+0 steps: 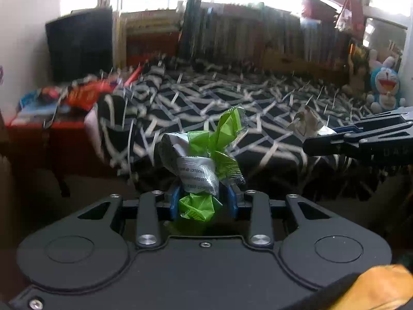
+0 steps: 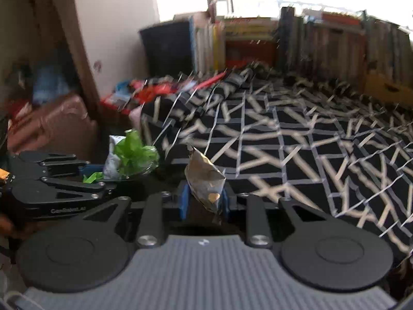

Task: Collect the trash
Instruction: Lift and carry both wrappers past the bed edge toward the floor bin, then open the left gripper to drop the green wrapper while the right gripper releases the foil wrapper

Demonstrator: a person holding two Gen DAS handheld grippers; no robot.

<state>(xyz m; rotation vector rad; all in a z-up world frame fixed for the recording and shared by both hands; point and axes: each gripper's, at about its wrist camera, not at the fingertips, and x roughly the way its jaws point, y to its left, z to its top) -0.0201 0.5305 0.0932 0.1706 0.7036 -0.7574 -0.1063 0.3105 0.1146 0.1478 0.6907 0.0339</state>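
Note:
My left gripper [image 1: 204, 196] is shut on a crumpled green and silver wrapper [image 1: 204, 155], which sticks up between its blue pads. In the right wrist view the same green wrapper [image 2: 134, 155] and the left gripper [image 2: 103, 178] show at the left. My right gripper [image 2: 204, 201] is shut on a crumpled silver foil wrapper [image 2: 205, 178]. From the left wrist view the right gripper [image 1: 317, 142] enters from the right edge with the foil wrapper [image 1: 307, 122] at its tip. Both grippers hover side by side at the near edge of the bed [image 2: 296, 142].
A black and white patterned blanket [image 1: 206, 98] covers the bed. Books [image 1: 258, 31] line the far side under a window. A red table [image 1: 46, 126] with clutter stands at the left, beside a dark box [image 1: 80, 44]. Plush toys [image 1: 384, 87] sit at the far right.

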